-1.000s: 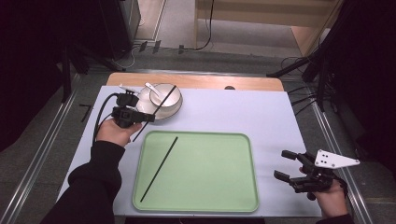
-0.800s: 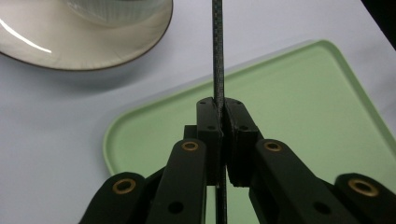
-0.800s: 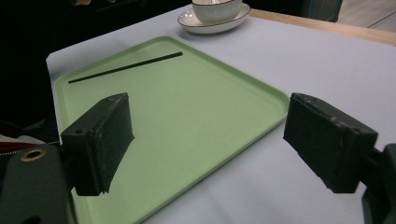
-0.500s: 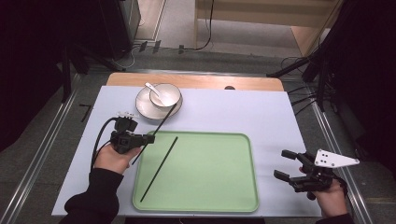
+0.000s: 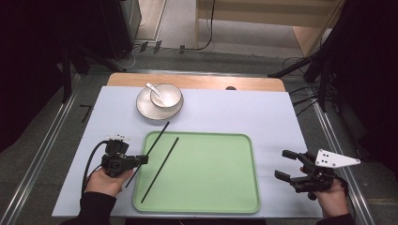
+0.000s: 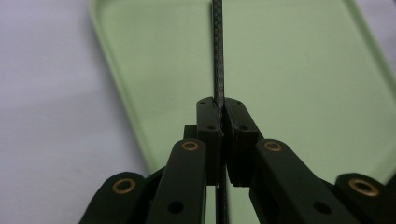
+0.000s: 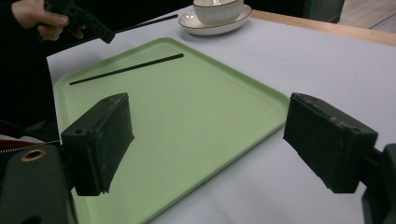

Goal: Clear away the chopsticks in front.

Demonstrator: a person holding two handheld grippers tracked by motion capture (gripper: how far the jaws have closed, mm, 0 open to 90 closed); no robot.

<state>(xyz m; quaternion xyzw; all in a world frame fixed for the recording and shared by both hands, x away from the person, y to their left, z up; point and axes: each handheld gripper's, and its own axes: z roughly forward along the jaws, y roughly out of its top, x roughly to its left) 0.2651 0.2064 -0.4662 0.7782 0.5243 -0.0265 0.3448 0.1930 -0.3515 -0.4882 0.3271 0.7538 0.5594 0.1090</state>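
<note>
Item one: a thin black chopstick [image 5: 151,149], clamped between the closed jaws of my left gripper [image 5: 141,160] at the near left of the table; its long axis runs diagonally from the near left to the far right, crossing the left rim of the green tray [image 5: 244,140], its far tip pointing toward the white bowl [image 5: 165,96] on its saucer [image 5: 143,107]. Item two: a second black chopstick [image 5: 160,168], lying flat inside the tray near its left edge, roughly parallel to the first. Item three: my right gripper [image 5: 286,165], at the near right just beside the tray, jaws spread wide with nothing between them.
</note>
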